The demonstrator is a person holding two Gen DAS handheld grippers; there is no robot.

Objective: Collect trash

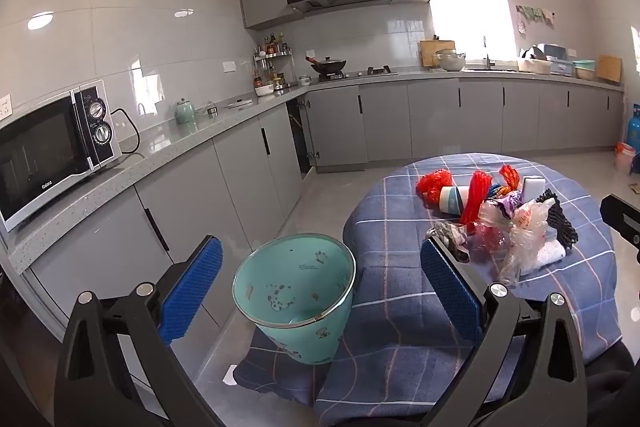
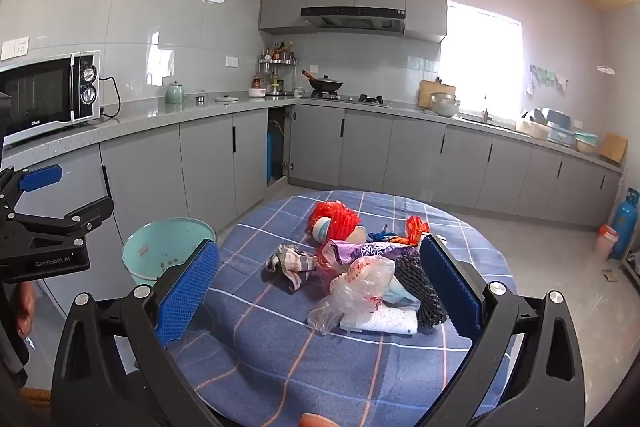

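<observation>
The trash [image 2: 360, 267] lies in one loose heap on the round bench [image 2: 280, 347], on its blue checked cloth: red net bags, a paper cup, a clear plastic bag. The mint waste bin [image 1: 294, 291] stands just beside the bench edge, probably to receive it. Left tool [image 1: 320, 291] and right tool [image 2: 320, 291] both gape wide, holding nothing. The left one reads "GenRobot.AI"; the microwave [image 2: 48, 95] reads "Galanz".

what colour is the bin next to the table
Mint green with small cartoon prints, the bin shows best in the left wrist view.
</observation>
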